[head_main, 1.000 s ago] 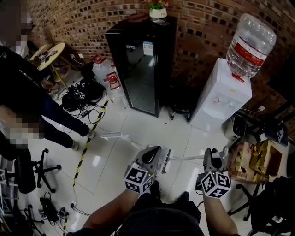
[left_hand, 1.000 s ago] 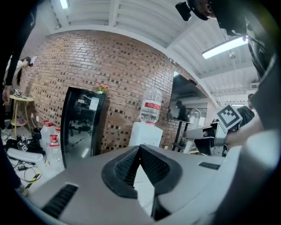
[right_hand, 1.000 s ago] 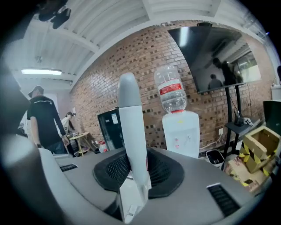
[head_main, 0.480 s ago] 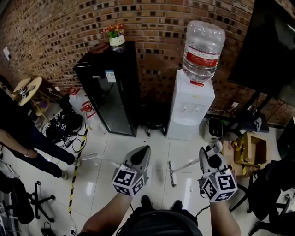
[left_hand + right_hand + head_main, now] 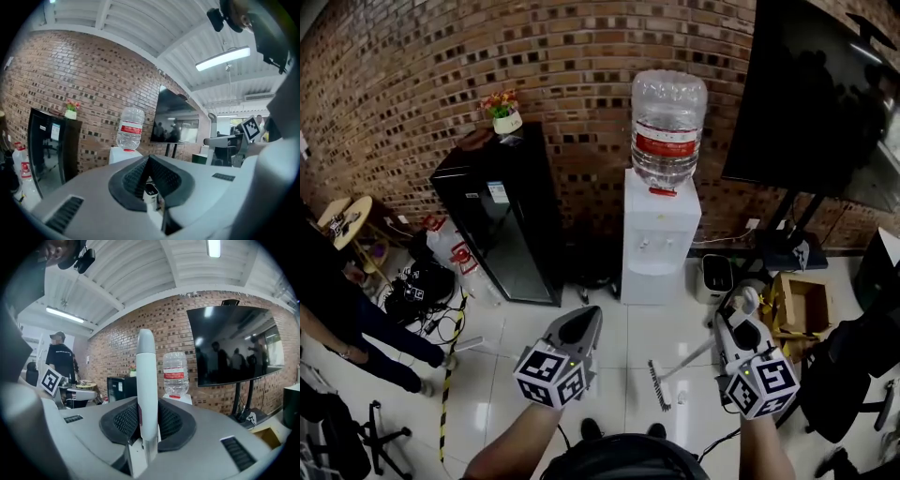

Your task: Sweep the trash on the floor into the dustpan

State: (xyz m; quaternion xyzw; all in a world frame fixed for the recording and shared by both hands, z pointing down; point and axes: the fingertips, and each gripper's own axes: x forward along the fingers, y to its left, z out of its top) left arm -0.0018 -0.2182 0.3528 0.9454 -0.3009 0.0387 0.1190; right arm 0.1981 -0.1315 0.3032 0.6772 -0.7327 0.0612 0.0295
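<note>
Broom [image 5: 660, 385] head rests on floor tiles [image 5: 619, 349], lower centre; right gripper [image 5: 729, 321] is clamped on its white handle [image 5: 145, 380]. Left gripper [image 5: 586, 321] pinches a small white part [image 5: 151, 191], possibly the dustpan's handle. Step: positioning both tools; next, lower them and sweep.

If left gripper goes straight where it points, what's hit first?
Likely the white water dispenser with the clear bottle on top; nothing shows between it and the left gripper. Aim is near its edge, so possibly the red brick wall beside it.
</note>
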